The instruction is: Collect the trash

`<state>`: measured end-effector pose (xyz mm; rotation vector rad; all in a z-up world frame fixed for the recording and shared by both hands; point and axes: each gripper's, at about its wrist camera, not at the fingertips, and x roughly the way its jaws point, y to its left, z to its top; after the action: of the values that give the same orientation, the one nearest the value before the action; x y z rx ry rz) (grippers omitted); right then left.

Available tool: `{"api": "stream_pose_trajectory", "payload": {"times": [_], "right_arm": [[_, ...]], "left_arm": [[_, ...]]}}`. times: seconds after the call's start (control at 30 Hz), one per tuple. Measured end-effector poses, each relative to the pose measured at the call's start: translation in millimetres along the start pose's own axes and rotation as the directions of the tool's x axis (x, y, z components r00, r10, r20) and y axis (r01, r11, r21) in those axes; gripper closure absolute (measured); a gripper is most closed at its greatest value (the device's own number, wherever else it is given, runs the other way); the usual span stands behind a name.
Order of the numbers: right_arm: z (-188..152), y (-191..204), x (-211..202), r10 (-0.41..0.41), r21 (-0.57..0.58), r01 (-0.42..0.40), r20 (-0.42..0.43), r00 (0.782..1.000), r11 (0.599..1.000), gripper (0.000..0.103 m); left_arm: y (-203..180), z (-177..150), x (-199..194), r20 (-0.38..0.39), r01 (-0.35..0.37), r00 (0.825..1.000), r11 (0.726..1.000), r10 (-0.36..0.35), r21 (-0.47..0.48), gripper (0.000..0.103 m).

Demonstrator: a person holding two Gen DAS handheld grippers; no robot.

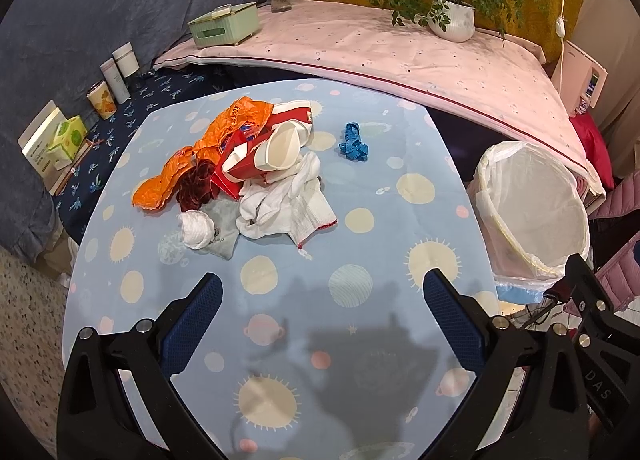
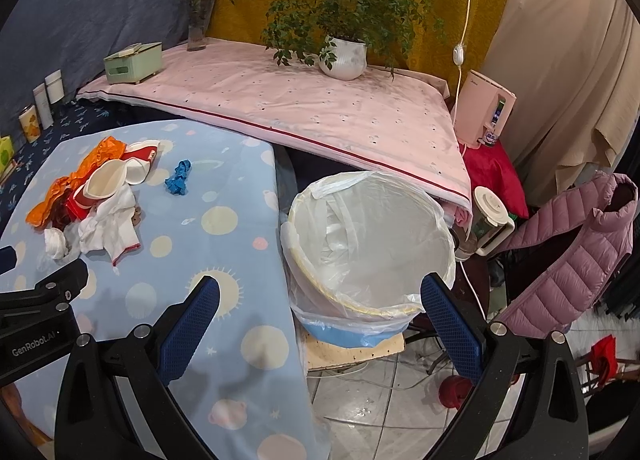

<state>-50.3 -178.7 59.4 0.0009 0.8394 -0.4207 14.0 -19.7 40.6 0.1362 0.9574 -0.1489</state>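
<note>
Lined trash bin (image 2: pixel 372 244) — empty, trash pile (image 1: pixel 256 176) on table (image 1: pixel 360 340), both grippers' jaws wide apart — holding nothing

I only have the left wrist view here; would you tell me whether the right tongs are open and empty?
Observer: Yes, the right tongs are open with nothing between them, hovering over the table edge and the bin.
Operator: Thank you. What does the bin stand on?
Observer: A cream board above the tiled floor.
Operator: Is anything close on the bin's right side?
Observer: A white jug with a lid stands beside it.
</note>
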Motion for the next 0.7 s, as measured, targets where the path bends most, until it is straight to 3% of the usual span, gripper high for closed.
{"api": "stream_pose_trajectory", "payload": {"times": [0.4,0.7], "right_arm": [[-0.1,-0.6,0.1,0.0,0.001,0.0,-0.002,1.0,1.0,0.007],[4.1,1.5,6.6,-0.021,0.012,0.021,-0.002,1.0,1.0,0.007]], "left_arm": [[-0.5,5.2,0.9,0.01,-0.003,1.0,1.0,0.003,0.012,0.007],[-5.2,6.7,1.3,0.058,-0.01,0.998,0.998,0.007,0.054,0.007]]}}
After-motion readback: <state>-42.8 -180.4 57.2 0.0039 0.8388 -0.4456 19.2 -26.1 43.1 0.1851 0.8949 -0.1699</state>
